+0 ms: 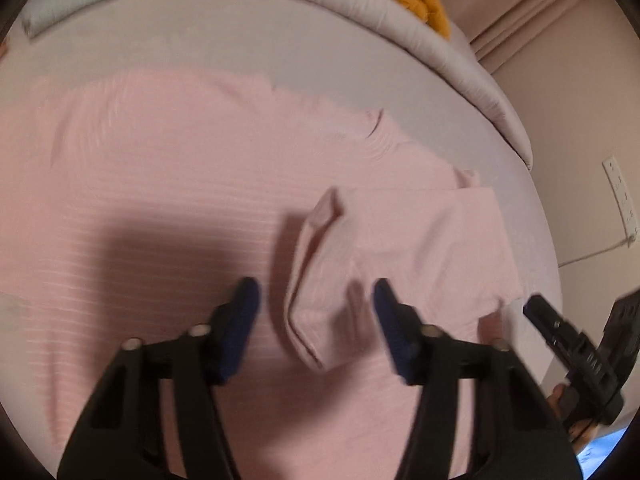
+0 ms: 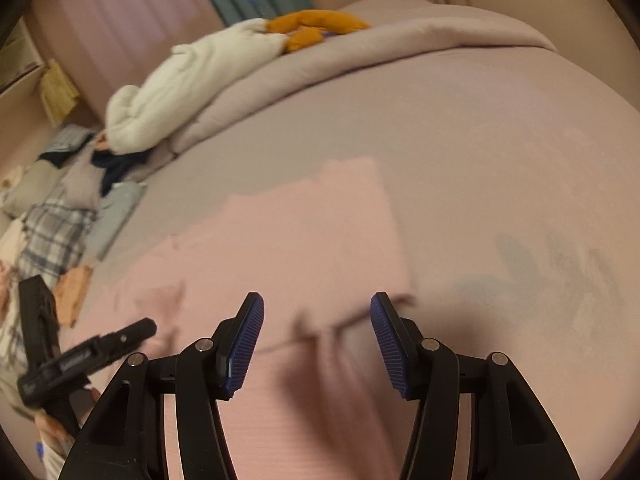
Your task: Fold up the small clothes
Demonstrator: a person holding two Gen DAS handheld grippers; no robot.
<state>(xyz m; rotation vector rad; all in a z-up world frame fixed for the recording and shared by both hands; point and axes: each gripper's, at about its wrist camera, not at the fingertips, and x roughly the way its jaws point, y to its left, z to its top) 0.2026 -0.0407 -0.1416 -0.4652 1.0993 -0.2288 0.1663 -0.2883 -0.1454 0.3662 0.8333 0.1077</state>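
We have the pink shirt [image 1: 168, 184] lying spread flat on the bed [image 1: 320, 48], with one short sleeve [image 1: 432, 240] already turned in over the body and a small folded flap [image 1: 312, 280] standing up beside it. Our left hand-held gripper [image 1: 316, 312] hangs just above that flap with its jaws parted and nothing between the pads. Our right hand-held gripper [image 2: 316, 336] is likewise released and empty, poised over the shirt's near edge by the bare sheet. We judge the cloth to be light, thin and limp: it will sag from any pinch, wrinkle easily and slide a little on the smooth sheet, so it wants lifting rather than dragging. The best holds look to be the seamed edges, the hem and sleeve cuff, where doubled fabric gives the pads something to bite. Taking two corners of one side together should keep the fold line straight. Other clothes [image 2: 56, 232] lie heaped at the far side of the bed.
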